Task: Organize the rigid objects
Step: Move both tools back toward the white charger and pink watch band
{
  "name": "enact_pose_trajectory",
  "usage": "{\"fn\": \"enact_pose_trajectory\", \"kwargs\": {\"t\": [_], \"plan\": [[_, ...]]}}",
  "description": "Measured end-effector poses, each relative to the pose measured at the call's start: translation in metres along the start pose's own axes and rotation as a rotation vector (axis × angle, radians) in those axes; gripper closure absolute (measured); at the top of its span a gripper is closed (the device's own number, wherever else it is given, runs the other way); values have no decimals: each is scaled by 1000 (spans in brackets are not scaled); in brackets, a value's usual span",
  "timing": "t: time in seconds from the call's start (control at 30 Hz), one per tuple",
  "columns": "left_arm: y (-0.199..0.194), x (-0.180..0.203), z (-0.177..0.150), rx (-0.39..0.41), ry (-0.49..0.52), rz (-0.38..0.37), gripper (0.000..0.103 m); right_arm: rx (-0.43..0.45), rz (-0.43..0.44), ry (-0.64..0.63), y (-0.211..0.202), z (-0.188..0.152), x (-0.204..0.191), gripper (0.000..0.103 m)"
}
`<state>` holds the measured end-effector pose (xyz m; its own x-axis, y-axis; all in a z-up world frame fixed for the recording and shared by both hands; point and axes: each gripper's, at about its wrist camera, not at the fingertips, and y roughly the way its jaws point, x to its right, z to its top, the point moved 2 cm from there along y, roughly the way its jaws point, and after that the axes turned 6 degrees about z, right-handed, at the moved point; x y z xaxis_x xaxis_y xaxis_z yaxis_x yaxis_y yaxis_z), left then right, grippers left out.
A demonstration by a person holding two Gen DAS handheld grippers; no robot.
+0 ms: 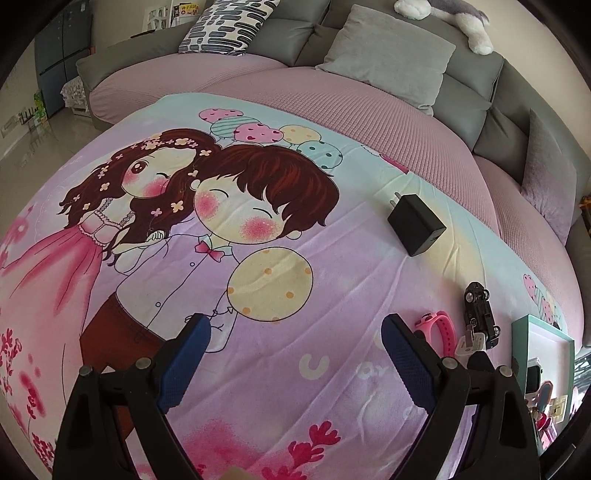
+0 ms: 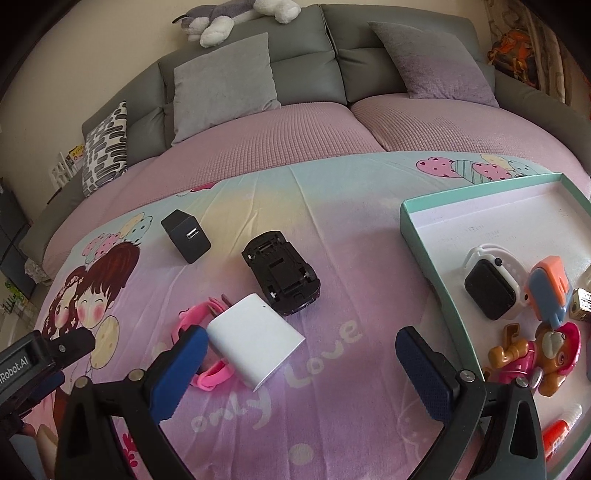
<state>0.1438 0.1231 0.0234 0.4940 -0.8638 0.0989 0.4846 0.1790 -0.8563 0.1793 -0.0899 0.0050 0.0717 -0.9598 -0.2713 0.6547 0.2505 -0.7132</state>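
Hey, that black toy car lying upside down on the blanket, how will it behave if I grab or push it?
The black toy car looks like hard plastic, so probably stiff in the jaws. It lies wheels-up, so a push should slide it, not roll it. The soft blanket may drag on it. It is probably light.

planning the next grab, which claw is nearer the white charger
Right. The right claw has the white charger just ahead between its open fingers; the left claw sits off to its side.

A home living room: a grey sofa [image 2: 332, 48] with cushions [image 2: 225, 85], a plush toy [image 2: 236, 18], cartoon-printed sheet [image 1: 258, 258].
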Motion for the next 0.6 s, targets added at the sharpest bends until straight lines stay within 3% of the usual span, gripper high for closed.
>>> {"fn": "enact_pose_trajectory", "kwargs": {"t": [0.6], "plan": [[12, 6, -4, -36, 23, -19, 9, -12, -8, 17, 6, 0, -5, 0]]}}
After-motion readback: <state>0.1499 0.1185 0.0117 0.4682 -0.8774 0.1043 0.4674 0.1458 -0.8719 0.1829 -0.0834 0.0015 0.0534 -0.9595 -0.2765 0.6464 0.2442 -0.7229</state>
